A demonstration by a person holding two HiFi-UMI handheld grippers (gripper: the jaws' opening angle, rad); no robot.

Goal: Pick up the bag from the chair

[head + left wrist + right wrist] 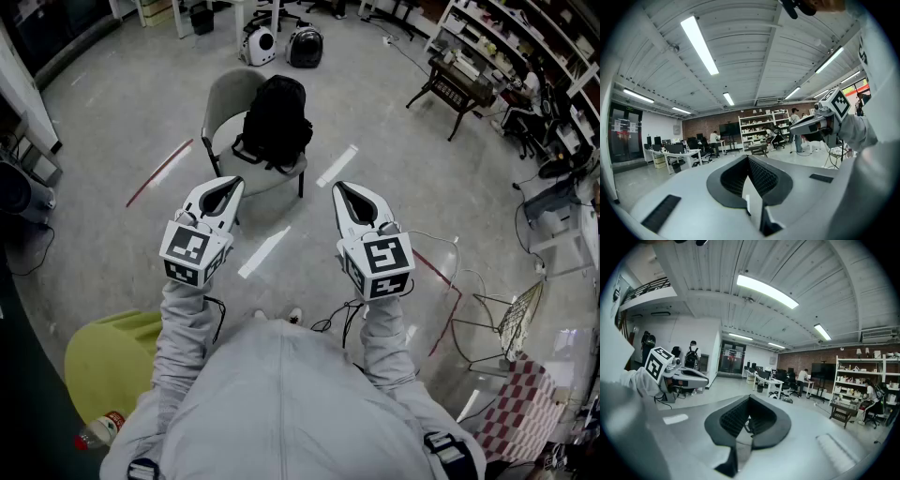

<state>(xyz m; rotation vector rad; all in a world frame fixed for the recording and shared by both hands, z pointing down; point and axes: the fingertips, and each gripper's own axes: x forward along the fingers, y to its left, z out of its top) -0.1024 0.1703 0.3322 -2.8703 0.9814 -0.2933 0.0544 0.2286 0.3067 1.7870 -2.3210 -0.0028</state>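
A black backpack (277,117) rests upright on the seat of a grey chair (228,98), leaning against its backrest, at the top centre of the head view. Both grippers are held out side by side in front of me, short of the chair and apart from it. My left gripper (232,182) points at the chair's near left side, and its jaws (748,158) meet at the tips with nothing in them. My right gripper (338,187) is level with it to the right, jaws (749,398) also closed and empty. Each gripper view looks out over the room; the bag does not show clearly in either.
White tape strips (337,165) and a red line (159,172) mark the grey floor around the chair. Two round carriers (260,45) stand behind it. A low wooden table (459,89) and shelves are at the right, and a wire chair (506,323) and cables are near my right side.
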